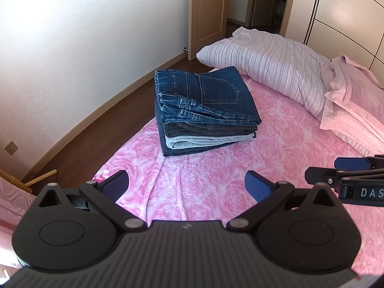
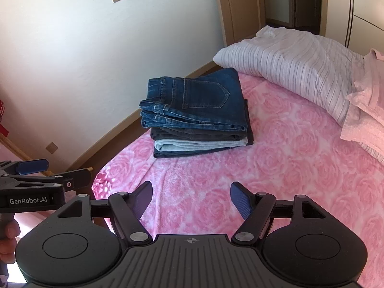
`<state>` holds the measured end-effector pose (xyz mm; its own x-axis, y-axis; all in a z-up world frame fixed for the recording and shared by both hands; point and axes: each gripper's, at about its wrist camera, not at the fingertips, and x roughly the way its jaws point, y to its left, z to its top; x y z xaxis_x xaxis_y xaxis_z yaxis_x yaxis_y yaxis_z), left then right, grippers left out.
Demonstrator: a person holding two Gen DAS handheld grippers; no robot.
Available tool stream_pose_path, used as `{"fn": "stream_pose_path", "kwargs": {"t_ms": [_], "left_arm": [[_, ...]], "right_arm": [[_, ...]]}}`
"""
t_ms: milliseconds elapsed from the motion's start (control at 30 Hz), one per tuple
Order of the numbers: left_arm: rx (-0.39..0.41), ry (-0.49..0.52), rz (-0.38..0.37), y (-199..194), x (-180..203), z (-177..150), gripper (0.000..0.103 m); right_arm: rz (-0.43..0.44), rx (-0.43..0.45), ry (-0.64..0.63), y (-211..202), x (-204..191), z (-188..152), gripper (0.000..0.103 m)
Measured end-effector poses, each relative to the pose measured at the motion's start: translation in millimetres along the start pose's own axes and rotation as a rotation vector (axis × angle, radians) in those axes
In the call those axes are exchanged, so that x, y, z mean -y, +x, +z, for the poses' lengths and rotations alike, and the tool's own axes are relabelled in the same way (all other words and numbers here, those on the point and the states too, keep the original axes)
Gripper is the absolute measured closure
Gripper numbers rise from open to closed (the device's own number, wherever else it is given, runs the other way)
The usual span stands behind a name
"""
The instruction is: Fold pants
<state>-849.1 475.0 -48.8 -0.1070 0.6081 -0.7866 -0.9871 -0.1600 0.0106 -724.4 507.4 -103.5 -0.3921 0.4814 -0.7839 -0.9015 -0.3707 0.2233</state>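
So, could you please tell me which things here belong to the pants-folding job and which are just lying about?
Part of the job:
- stack of folded pants, lying on the pink bedspread
- left gripper, jaws open, empty
- right gripper, jaws open, empty

Just lying about:
- striped pillow
- pink cloth beside the pillow
- wooden sticks on the floor

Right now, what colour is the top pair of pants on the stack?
Dark blue denim, back pocket facing up; the top pair shows best in the right wrist view.

Home bedroom: bed with pink floral blanket (image 1: pixel 276 144), striped pillow (image 1: pixel 268 67), wooden door (image 1: pixel 208 12).
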Motion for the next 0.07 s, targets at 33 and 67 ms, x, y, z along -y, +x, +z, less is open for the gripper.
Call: {"fn": "stream_pose_path", "kwargs": {"t_ms": [33, 67], "left_arm": [[0.000, 0.004, -0.003, 1.0, -0.9, 1.2, 0.002], [-0.001, 0.009, -0.005, 2.0, -1.3, 2.3, 0.002]], "right_arm": [[-0.002, -0.001, 0.003, 1.5, -1.0, 0.3, 0.034], [-0.005, -0.001, 0.007, 2.4, -1.6, 0.6, 0.034]]}}
